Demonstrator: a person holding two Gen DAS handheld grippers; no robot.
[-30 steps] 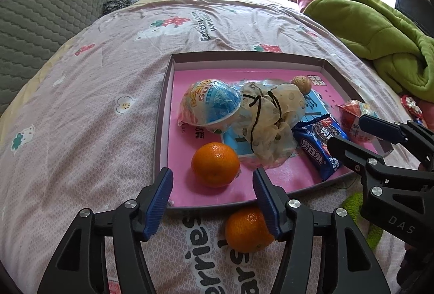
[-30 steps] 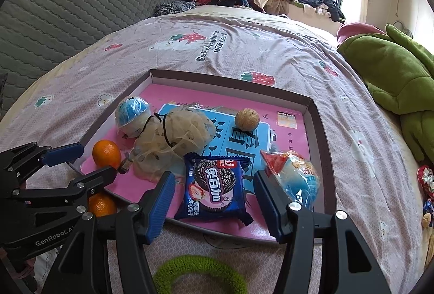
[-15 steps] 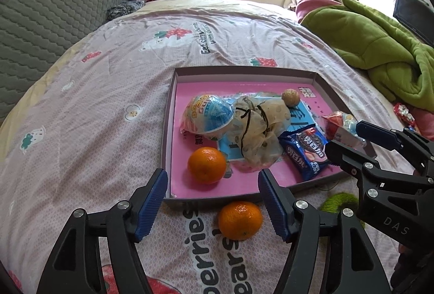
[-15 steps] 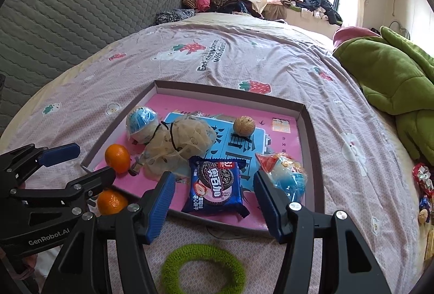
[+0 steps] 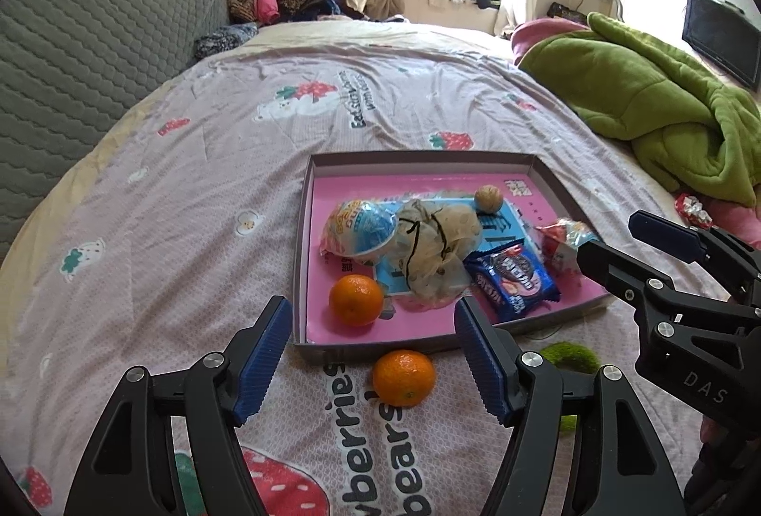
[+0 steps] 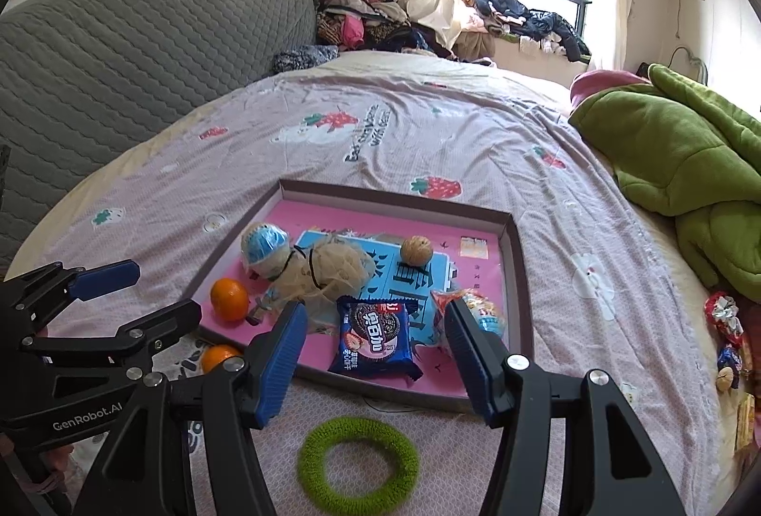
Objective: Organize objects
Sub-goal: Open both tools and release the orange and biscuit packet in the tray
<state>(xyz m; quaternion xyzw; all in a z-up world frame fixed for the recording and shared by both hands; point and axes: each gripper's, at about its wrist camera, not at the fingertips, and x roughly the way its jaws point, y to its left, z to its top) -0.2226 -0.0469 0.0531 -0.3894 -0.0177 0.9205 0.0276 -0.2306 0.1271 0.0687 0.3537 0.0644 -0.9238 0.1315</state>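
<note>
Clearly "DAS" on right gripper, "GenRobot.AI" left gripper

A matt cardboard tray is seen on a printed cloth bedsheet. Glossy foil wraps the biscuit pack; the green ring looks fuzzy, the oranges finely dimpled.

The left gripper and right gripper pointed steeply downward, side by side, jaws wide, holding nothing.
</note>
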